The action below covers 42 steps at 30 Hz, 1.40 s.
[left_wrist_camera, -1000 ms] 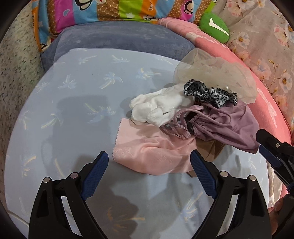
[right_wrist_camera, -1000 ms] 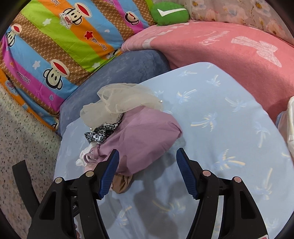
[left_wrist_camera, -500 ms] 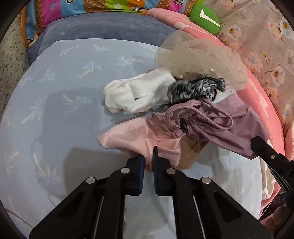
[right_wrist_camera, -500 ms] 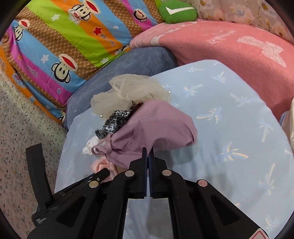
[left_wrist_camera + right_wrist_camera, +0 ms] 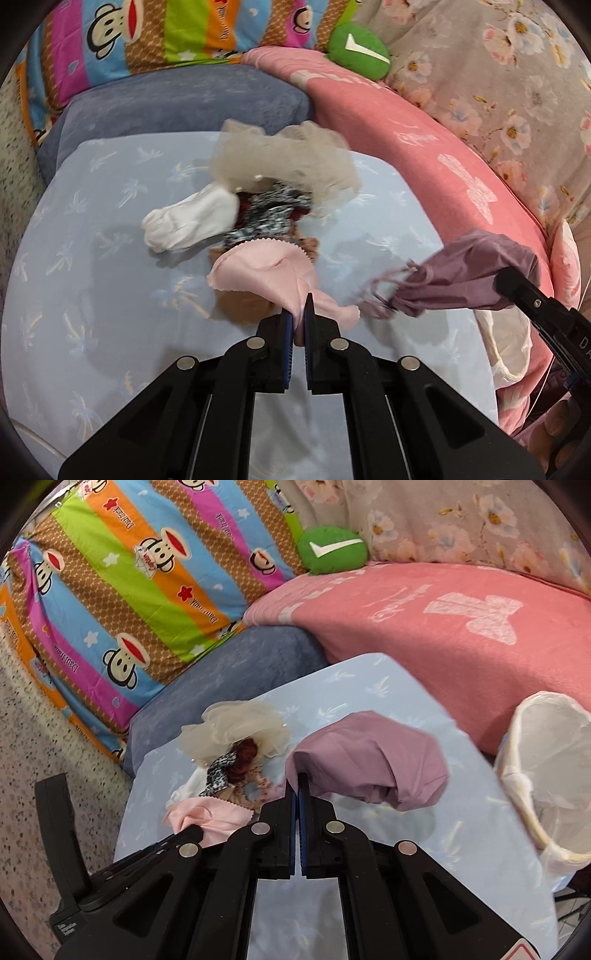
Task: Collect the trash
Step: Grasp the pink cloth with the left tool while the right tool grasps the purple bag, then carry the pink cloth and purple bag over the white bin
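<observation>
Left wrist view: left hand-held gripper (image 5: pixel 300 314) pinched tight on a fold of the pink cloth (image 5: pixel 266 273), lifting it off the light blue palm-print sheet (image 5: pixel 92 229). Just behind the cloth, a small heap: white sock (image 5: pixel 188 221), leopard-print scrap (image 5: pixel 269 218), some brownish fabric (image 5: pixel 243 306) underneath, and cream tulle (image 5: pixel 288 162) on top at the back. Off to the right, the purple drawstring bag (image 5: pixel 469 277) hanging clear of the sheet, drawstrings dangling, gripped by the right hand-held gripper (image 5: pixel 517 291) poking in from the edge.

Right wrist view: same gripper (image 5: pixel 297 786) up close, blue pads pressed together on an edge of the purple bag (image 5: pixel 369 760), bag bulging out in front, raised above the sheet. Only here: a bin lined with a clear plastic bag (image 5: pixel 546 760) at the right edge of the bed, near the purple bag but apart from it. Also something reddish-brown (image 5: pixel 243 757) in the heap, barely seen from the other side. Left gripper's arm (image 5: pixel 162 845) visible low left with the pink cloth (image 5: pixel 210 816) at its tip.

Background in both: pink blanket (image 5: pixel 424 627), green plush with a white tick (image 5: pixel 332 550), striped monkey-print bedding (image 5: pixel 129 590), blue-grey pillow (image 5: pixel 177 107).
</observation>
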{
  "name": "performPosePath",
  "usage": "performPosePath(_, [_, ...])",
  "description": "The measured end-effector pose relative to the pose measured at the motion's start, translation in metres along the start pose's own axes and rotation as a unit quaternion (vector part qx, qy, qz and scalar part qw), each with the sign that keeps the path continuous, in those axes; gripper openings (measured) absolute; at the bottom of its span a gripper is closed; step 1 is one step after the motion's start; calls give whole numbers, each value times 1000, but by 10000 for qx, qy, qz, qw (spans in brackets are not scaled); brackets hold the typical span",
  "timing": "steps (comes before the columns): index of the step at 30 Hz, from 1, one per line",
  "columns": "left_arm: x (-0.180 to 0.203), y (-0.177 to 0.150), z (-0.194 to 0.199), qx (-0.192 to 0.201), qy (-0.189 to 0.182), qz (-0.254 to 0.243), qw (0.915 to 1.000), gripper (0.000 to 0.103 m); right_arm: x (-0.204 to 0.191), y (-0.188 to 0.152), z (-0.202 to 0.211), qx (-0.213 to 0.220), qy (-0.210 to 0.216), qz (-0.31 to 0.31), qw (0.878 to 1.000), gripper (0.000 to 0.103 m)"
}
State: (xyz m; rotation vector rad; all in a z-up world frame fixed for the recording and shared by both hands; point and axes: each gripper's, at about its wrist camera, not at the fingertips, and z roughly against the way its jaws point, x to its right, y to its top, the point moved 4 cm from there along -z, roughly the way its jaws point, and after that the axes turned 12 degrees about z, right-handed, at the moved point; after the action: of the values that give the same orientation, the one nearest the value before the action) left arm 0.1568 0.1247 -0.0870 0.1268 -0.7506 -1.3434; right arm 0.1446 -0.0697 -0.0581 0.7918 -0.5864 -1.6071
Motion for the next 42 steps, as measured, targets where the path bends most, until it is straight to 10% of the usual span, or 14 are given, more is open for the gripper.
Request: performPosePath(42, [273,-108,-36,-755,-1112,-2316,9635,6,256,-44,161,771,-1557,-1508,9732,2])
